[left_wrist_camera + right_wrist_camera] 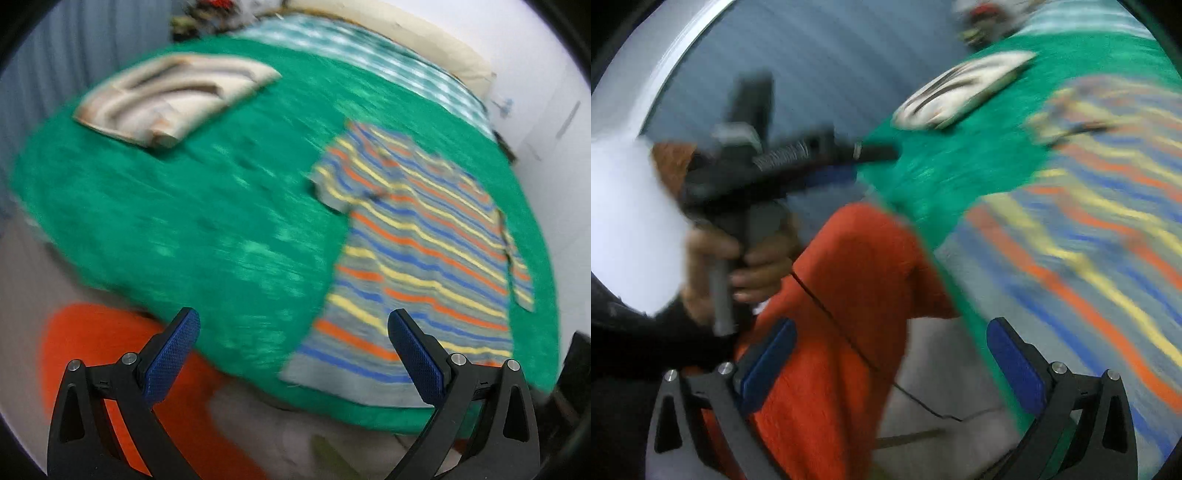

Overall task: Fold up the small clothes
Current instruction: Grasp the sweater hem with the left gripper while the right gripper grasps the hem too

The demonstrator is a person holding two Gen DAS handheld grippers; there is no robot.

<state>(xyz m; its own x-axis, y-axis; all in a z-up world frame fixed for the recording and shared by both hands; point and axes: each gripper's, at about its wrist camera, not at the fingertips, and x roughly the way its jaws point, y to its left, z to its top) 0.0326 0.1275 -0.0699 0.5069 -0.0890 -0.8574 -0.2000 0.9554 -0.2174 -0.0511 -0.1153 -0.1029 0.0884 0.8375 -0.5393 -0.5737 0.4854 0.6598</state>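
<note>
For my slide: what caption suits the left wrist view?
Open left gripper approaches a striped shirt spread flat on a green blanket.

A bed carries everything, covered by a green blanket. On the blanket, at about 10 o'clock in the left wrist view, lies a folded cream garment. At about 3 o'clock a striped shirt lies spread flat, with its hem near the front edge. At 12 o'clock a checked green-white sheet shows past the blanket.

A home bedroom — green-covered bed; cream headboard; plain white wall
</note>
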